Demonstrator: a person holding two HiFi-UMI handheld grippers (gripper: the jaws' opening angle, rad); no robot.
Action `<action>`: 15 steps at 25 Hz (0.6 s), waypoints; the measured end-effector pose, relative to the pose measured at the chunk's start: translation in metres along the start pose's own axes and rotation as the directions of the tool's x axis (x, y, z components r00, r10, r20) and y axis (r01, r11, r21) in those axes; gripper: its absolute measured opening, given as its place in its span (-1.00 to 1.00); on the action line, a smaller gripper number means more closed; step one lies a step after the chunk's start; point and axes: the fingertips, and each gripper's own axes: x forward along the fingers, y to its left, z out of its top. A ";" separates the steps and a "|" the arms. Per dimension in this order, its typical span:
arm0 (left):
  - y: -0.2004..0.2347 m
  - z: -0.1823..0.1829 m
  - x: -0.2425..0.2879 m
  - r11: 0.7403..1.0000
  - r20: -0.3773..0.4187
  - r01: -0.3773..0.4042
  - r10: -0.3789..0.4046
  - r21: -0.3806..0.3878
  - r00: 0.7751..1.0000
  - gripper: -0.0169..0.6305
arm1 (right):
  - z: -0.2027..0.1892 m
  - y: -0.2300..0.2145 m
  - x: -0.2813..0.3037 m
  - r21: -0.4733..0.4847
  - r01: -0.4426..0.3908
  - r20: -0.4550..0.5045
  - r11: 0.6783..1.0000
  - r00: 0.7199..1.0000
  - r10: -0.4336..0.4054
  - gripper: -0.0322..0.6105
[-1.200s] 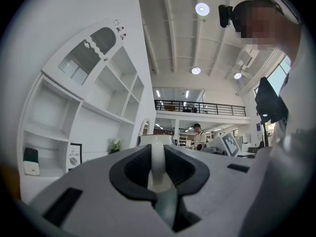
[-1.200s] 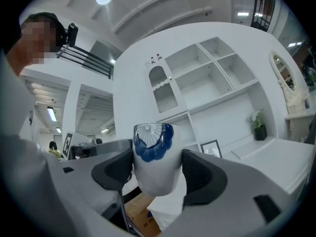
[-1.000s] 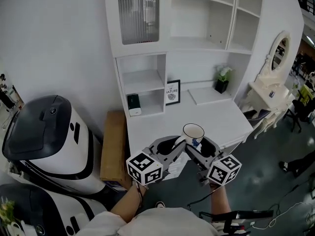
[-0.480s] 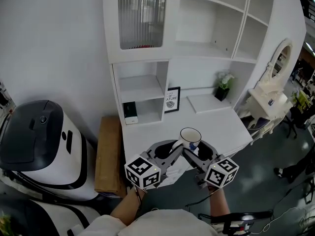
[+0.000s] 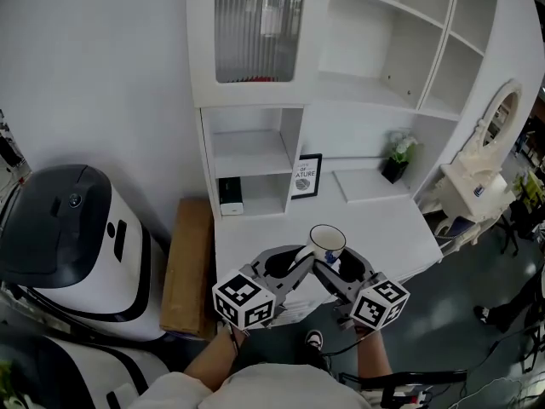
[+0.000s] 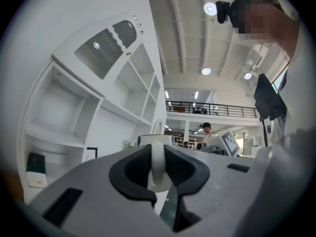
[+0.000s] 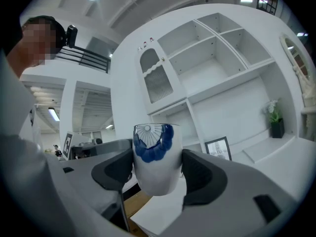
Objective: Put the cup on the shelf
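A white cup (image 5: 327, 242) with a blue pattern is held upright in the air over the front edge of the white desk (image 5: 383, 220). My left gripper (image 5: 300, 261) is shut on the cup's handle (image 6: 158, 158), which stands between its dark pads. My right gripper (image 5: 335, 266) is shut on the cup's body (image 7: 155, 154), and its pads press on both sides. The white shelf unit (image 5: 255, 156) rises behind the desk, with open cubbies at the left and wider open shelves (image 5: 383, 49) up to the right.
A framed picture (image 5: 306, 175) and a small potted plant (image 5: 398, 157) stand at the back of the desk. A dark and white item (image 5: 230, 196) sits in the lower cubby. A wooden box (image 5: 187, 258) and a black-and-white machine (image 5: 68, 228) stand left; a white dresser (image 5: 481, 190) stands right.
Both grippers keep their hold on the cup, which has barely moved. The head view has shifted a little, so the shelf unit sits slightly further right in the picture.
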 end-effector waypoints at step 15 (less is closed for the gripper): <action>0.076 0.014 0.060 0.950 0.022 -0.301 0.300 0.078 0.954 -0.73 | 0.026 -0.075 0.075 0.034 -0.306 0.013 0.951 0.952 0.306 0.14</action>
